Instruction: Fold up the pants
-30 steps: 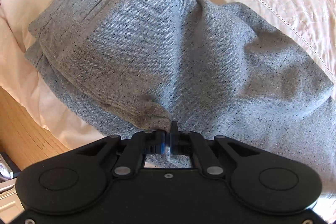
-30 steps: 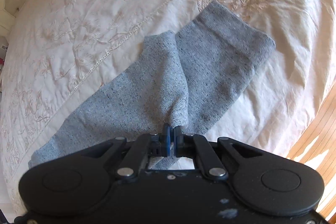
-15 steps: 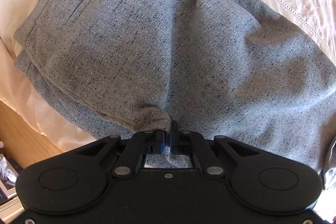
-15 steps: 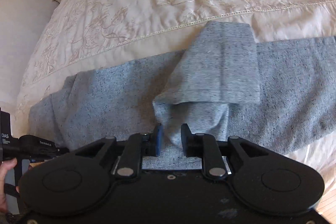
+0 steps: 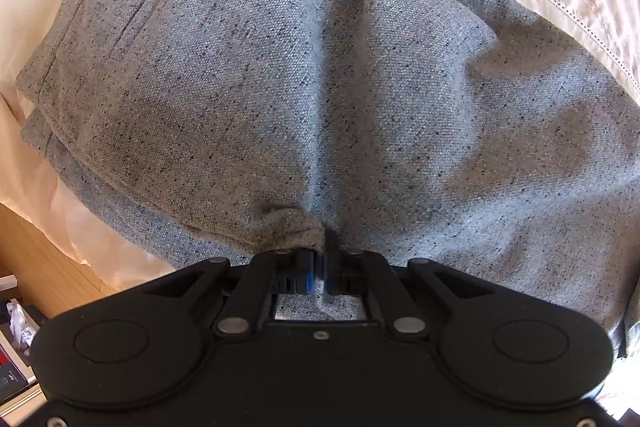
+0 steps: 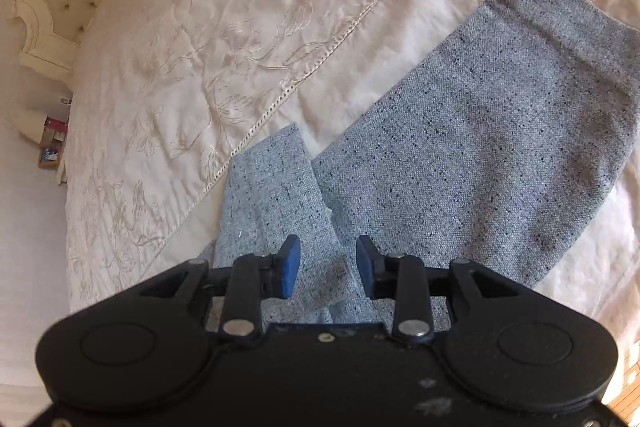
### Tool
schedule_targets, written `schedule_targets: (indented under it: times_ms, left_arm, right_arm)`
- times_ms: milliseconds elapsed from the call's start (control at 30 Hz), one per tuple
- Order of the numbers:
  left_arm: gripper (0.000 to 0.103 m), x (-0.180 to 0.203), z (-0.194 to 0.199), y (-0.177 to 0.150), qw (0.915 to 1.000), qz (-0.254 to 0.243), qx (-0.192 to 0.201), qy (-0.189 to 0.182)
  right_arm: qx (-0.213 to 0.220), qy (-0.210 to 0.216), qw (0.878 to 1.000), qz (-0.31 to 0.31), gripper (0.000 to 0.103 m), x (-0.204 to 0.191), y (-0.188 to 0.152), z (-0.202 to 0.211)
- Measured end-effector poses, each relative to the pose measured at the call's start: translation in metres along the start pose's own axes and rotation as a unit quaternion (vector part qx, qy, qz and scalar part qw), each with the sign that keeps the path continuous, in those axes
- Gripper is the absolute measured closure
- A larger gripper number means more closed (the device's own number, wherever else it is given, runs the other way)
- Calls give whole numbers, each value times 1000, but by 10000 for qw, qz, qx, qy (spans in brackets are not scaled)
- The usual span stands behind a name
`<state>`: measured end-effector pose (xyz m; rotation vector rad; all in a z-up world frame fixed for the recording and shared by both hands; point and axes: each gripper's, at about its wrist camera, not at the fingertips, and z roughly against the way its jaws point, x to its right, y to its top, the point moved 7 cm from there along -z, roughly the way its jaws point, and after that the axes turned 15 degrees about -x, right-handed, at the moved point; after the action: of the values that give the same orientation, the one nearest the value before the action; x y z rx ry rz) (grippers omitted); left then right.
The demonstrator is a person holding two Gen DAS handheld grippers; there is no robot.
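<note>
While the left gripper point(image 5: 319, 269) stays clenched on a bunched fold of the grey pants point(image 5: 340, 99), the right gripper point(image 6: 328, 269) has just been opening, fabric lying loose between its jaws; the legs point(image 6: 480, 147) run diagonally up-right across the cream bedspread point(image 6: 240, 27).

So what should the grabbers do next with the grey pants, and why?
Probably lift the right gripper clear: its jaws have just been opening, and the pants leg lies loose between them on the bedspread. The left gripper pinches the other end.
</note>
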<state>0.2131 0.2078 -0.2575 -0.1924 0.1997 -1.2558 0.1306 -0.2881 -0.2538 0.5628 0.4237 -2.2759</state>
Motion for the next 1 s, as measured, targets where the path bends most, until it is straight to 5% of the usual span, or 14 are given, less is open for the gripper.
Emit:
schedule_targets:
  times_ms: [233,300,500,733,867,1000]
  left_arm:
    - [97,2,-1,-5,9999,99,116,64]
    - [97,3,-3,-8,9998,115,162,85]
    - [97,4,-4,-19,9990,304,304,71]
    - [97,5,-5,-37,9980,395,485,124]
    - [97,6,-5,-49,9972,496,537,129]
    - [97,5,-2,-58,9965,556,608,123]
  right_arm:
    - [-331,497,9982,43,74,0,-4,-8]
    - [-165,182,9983,537,97,-11,-7,7]
    - [506,-1136,9749,1848,96,-21,-9,79]
    - [685,-3125,9193,2293,96,66,23,121]
    - [383,-3268,9231,1993,97,112,40,113]
    - [542,-3190,9214,2154,97,106,40,117]
